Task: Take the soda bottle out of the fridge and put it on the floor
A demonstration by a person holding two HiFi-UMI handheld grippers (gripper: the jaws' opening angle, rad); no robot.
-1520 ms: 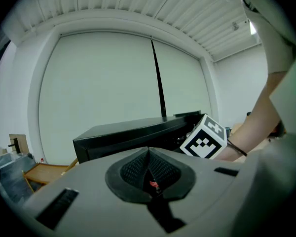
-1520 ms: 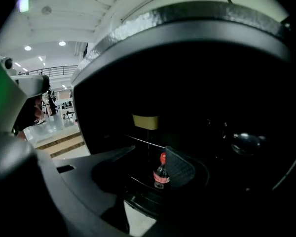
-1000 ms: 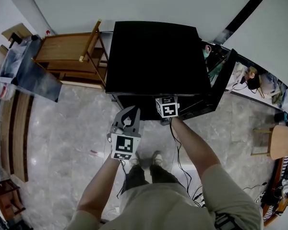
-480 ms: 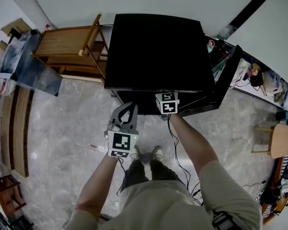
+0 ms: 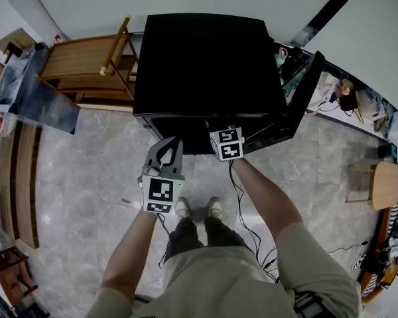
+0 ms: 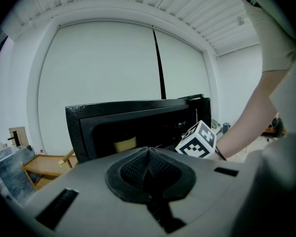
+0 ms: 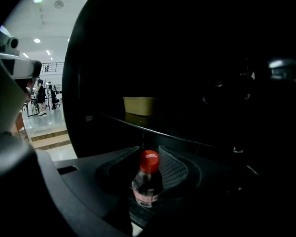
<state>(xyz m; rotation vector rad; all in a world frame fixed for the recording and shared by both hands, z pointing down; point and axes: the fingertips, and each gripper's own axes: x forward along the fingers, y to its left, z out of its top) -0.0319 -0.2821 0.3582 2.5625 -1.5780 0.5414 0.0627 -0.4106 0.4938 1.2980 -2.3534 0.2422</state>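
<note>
Right gripper (image 7: 149, 151) fingers spread around soda bottle (image 7: 147, 182) — left gripper (image 6: 148, 157) fingers closed, outside fridge (image 5: 205, 65).

Wooden rack (image 5: 79, 61) (pale timber) at left; round stool (image 5: 385, 185) well apart, right.

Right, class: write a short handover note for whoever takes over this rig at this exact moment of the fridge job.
Left gripper: shut, empty, held outside the fridge.
Right gripper: open, pointing into the dark fridge, with the soda bottle upright between its jaws, not clamped.
Done: fridge door is open and the bottle is lined up.
Left: close on the bottle, draw it out, and stand it on the floor.
</note>
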